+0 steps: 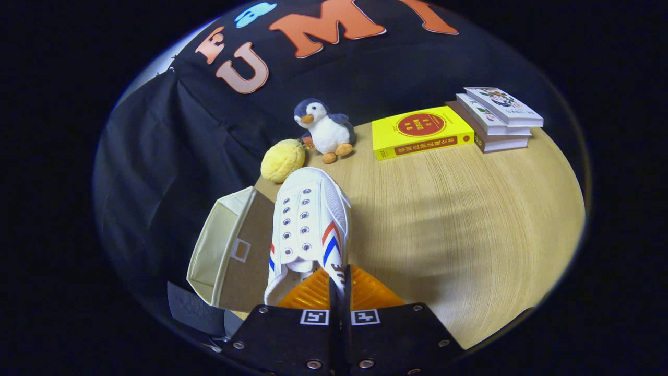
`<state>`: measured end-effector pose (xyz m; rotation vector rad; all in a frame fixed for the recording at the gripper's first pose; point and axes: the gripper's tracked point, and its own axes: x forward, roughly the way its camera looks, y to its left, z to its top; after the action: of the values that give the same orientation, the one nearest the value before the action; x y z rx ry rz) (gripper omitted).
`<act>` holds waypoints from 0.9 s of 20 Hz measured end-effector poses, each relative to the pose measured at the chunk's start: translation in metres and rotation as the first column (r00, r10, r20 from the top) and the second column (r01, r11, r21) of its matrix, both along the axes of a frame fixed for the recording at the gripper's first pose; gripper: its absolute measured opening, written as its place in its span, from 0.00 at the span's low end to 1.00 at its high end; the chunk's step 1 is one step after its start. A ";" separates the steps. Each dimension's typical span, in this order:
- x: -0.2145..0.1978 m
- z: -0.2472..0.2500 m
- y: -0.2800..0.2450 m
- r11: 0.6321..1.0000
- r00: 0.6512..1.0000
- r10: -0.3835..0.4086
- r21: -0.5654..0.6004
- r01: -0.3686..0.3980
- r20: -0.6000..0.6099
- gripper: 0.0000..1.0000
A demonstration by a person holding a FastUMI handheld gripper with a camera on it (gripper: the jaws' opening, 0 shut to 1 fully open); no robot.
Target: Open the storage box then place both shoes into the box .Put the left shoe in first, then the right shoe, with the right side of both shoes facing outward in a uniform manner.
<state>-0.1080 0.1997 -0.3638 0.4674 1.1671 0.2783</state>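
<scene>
So, gripper (340, 284) clamped on the shoe (309, 224), held up over the table (459, 219).

Both fingers pinch the white shoe's heel side wall, toe pointing away toward the penguin (324, 129) and yellow ball (282, 160). Open box (229, 248) sits just left of the shoe at the table's edge. Books (449, 128) are well apart, far side.

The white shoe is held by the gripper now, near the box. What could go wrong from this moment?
1. The gripper pinches only the thin side wall of the white shoe near its opening, so the shoe may swing or slip out.
2. The storage box sits at the table edge; a push from the shoe could shift it off.
3. The shoe's toe points toward the yellow plush ball and penguin toy, which it might knock.
</scene>
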 end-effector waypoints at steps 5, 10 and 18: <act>0.014 0.037 0.047 1.000 1.000 0.015 0.023 -0.015 0.016 0.01; 0.014 0.058 0.107 0.997 0.999 0.033 0.064 -0.033 -0.002 0.01; 0.001 0.052 0.180 0.999 0.995 0.044 0.029 -0.042 -0.093 0.01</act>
<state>-0.1072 0.3796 -0.3117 0.4836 1.2675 0.3125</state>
